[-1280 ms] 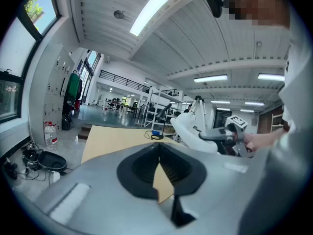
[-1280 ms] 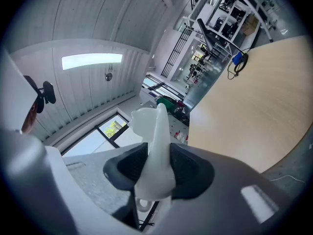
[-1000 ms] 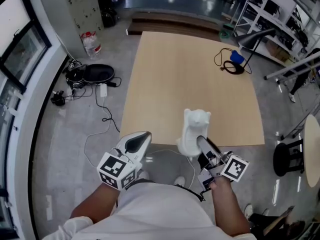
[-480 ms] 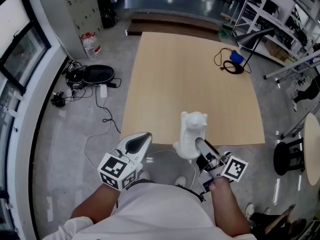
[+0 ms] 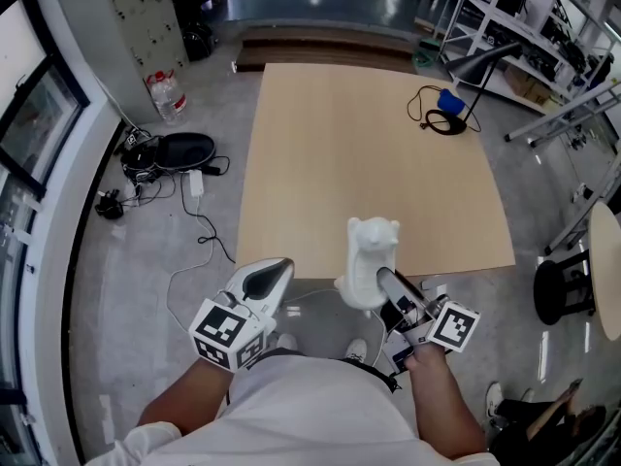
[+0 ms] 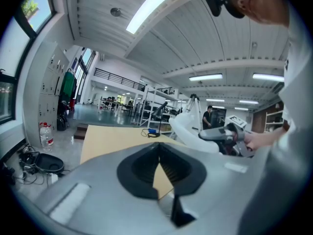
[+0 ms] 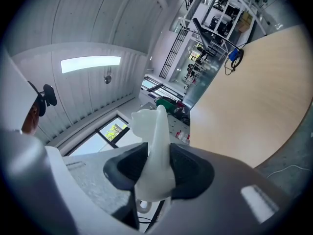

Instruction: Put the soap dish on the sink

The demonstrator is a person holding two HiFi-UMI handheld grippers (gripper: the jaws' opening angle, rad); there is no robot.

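The soap dish (image 5: 369,258) is white and shaped like a small animal with ears. It hangs in the air over the near edge of the wooden table (image 5: 369,144). My right gripper (image 5: 386,282) is shut on its lower part, and the right gripper view shows both dark pads pressed against the white dish (image 7: 155,146). My left gripper (image 5: 272,272) is held off the table's near-left corner, its tips meeting with nothing between them. The left gripper view shows those closed tips (image 6: 159,146) and, to the right, the dish (image 6: 193,130). No sink is in view.
A black desk lamp (image 5: 475,66) with a blue item and a coiled cable stands at the table's far right. On the floor to the left lie a water bottle (image 5: 163,90), a black bag (image 5: 182,149) and cables. A stool (image 5: 558,294) stands to the right, with shelving behind it.
The soap dish and my right gripper have edged slightly left in the head view. My left gripper has stayed where it was.
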